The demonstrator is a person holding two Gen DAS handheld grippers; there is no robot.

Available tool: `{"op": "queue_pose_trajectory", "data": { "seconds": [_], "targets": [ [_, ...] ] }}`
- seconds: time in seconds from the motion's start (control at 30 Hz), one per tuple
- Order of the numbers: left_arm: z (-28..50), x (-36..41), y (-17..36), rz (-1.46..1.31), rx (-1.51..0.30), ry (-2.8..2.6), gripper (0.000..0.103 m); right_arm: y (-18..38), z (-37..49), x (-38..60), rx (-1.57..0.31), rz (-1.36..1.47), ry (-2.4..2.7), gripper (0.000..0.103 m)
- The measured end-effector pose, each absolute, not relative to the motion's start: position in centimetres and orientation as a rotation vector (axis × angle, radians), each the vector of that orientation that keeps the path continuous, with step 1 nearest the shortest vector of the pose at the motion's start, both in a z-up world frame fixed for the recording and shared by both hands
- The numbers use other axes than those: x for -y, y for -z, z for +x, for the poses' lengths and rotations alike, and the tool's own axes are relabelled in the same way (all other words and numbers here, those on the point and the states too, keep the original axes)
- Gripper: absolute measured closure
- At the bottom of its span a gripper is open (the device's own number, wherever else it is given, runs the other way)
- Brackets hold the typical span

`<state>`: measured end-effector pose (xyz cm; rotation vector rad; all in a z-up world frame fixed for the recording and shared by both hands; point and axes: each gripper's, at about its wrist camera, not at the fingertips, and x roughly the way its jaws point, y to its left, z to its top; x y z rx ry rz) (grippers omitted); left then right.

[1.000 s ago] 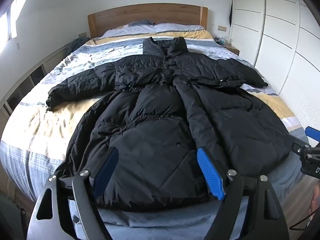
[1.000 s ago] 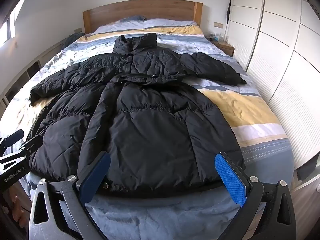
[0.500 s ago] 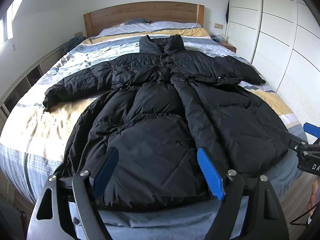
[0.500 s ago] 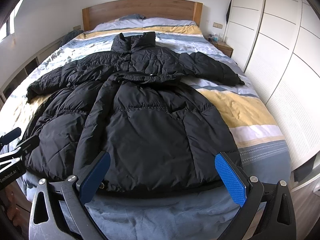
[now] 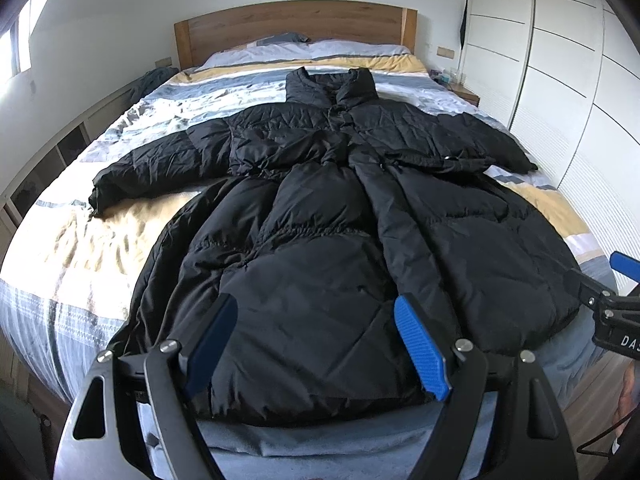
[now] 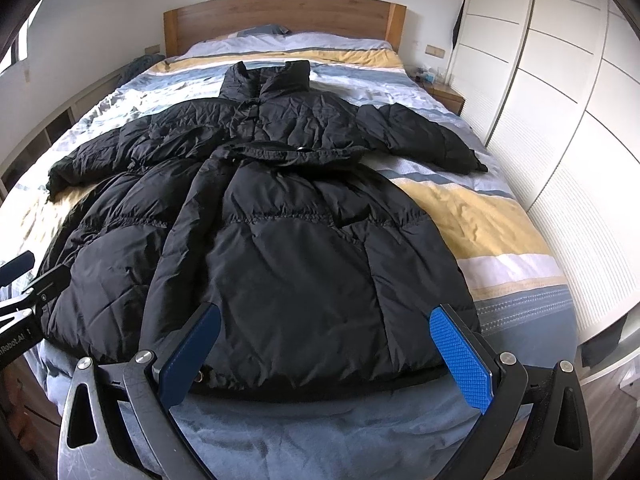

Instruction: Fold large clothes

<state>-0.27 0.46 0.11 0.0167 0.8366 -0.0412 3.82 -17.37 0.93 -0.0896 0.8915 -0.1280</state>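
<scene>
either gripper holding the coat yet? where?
Nothing held. Left gripper and right gripper are both open, near the hem of the black coat.

A home bedroom: a made bed (image 5: 72,240) with wooden headboard (image 5: 296,26), pillows (image 6: 280,38), nightstand (image 6: 448,98) and white wardrobe doors (image 6: 560,100).

one black coat (image 5: 320,240), one bed (image 5: 72,248), two grippers, one wooden headboard (image 6: 280,16)

Your coat (image 5: 320,280) is quilted black puffer fabric, slight sheen, crinkly. It's on a bedspread (image 6: 472,216) of soft matt woven cloth, a bit rumpled. Headboard (image 5: 296,24) looks like smooth warm wood. Your gripper pads (image 6: 460,356) are blue dimpled rubbery plastic on dark matt metal-looking arms.
</scene>
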Motion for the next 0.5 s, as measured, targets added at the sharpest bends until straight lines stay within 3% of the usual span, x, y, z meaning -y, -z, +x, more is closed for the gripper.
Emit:
{"op": "queue_pose_trajectory", "data": {
  "seconds": [0.5],
  "targets": [
    [0.53,-0.59,0.4,-0.01,-0.881,0.021,0.023,-0.94,3.71,17.09,-0.876,-0.119,0.123,0.001]
  ]
}}
